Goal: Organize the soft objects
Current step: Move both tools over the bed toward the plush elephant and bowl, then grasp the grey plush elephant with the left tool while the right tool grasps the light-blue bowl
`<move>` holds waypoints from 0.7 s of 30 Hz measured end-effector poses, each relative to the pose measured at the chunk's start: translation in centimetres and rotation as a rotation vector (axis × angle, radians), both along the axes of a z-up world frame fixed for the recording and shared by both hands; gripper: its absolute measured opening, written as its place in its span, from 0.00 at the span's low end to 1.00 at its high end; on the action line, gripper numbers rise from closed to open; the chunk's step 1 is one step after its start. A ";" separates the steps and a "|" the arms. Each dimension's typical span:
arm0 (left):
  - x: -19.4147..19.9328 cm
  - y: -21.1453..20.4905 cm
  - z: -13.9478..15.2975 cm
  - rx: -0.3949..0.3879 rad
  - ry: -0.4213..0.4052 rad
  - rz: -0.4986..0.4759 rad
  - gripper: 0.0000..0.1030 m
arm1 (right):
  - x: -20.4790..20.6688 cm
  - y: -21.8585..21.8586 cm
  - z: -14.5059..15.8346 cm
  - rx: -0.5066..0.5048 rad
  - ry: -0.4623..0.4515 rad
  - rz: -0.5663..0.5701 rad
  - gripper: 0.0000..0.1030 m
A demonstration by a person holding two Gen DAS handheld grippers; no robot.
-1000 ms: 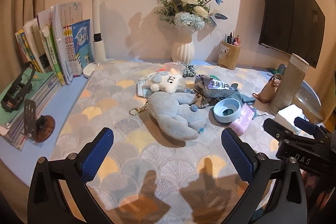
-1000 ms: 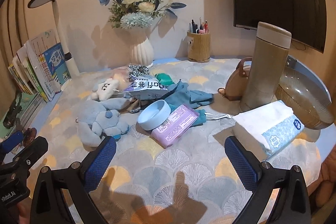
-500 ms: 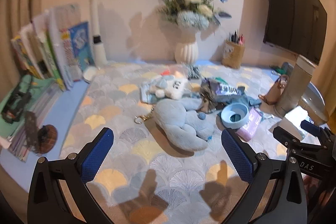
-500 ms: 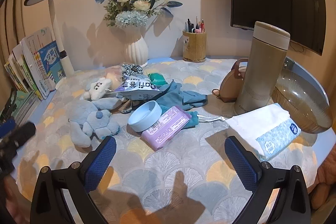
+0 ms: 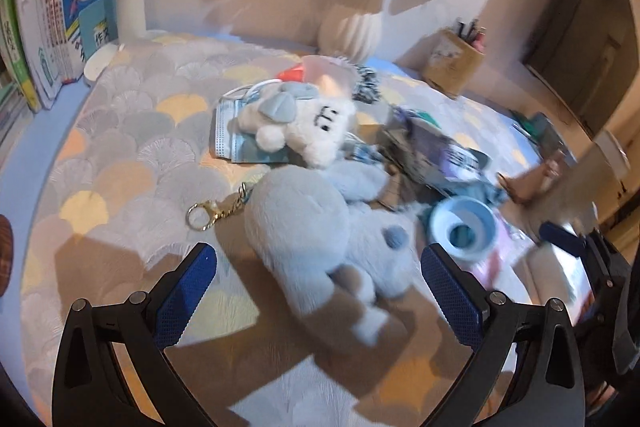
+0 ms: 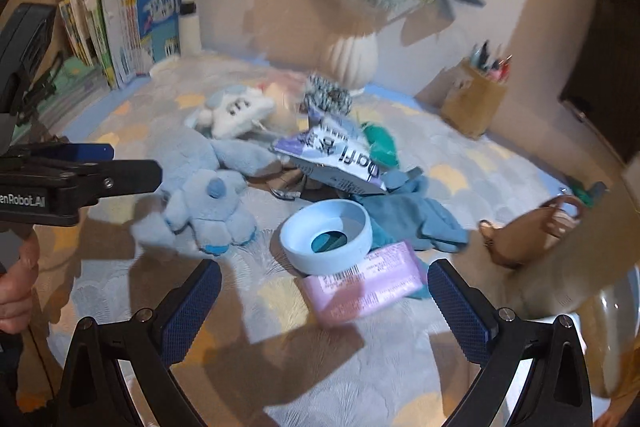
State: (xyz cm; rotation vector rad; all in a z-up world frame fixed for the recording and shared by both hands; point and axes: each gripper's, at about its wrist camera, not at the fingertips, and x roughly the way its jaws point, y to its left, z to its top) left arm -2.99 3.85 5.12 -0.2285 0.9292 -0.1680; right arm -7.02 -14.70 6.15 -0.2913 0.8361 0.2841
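Two plush toys lie on the table (image 5: 132, 131): a large blue plush (image 5: 316, 227) on its side just ahead of the left tool (image 5: 318, 283), and a smaller white plush (image 5: 308, 127) behind it, resting partly on a blue face mask (image 5: 232, 143). One gold keyring clasp (image 5: 208, 213) trails from the blue plush toward the table's left side. To the right sits the rest of the clutter, packed close — one pale blue ring-shaped bowl (image 6: 326, 235), one purple wipes pack (image 6: 364, 283) touching it, one blue cloth (image 6: 412, 215), one crumpled snack bag (image 6: 336, 159), one green item (image 6: 380, 143) and one patterned scrunchie (image 6: 328, 97). One brown purse (image 6: 528, 235) stands further right. Along the back edge are one white vase (image 6: 350, 61) of flowers, one pen holder (image 6: 474, 107) and a row of books (image 5: 60, 23) at the left. The left tool has its fingers wide apart, holding nothing, with the blue plush between and just beyond their tips. The right tool (image 6: 324, 303) is likewise spread and empty, facing the bowl and wipes pack. Open patterned cloth lies in front of both tools and across the table's left half — the right half is crowded.
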 end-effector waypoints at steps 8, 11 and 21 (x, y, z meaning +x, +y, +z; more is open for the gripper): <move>2.2 -0.4 -2.1 0.006 0.008 0.056 0.95 | 3.4 0.4 -2.9 -0.037 0.086 0.018 0.91; 2.4 -0.5 -2.2 -0.013 0.011 0.050 0.78 | 4.1 0.5 -3.5 -0.052 0.095 0.031 0.83; 1.0 0.0 -1.0 0.022 -0.066 0.041 0.50 | 4.1 1.1 -3.6 -0.078 0.046 0.050 0.57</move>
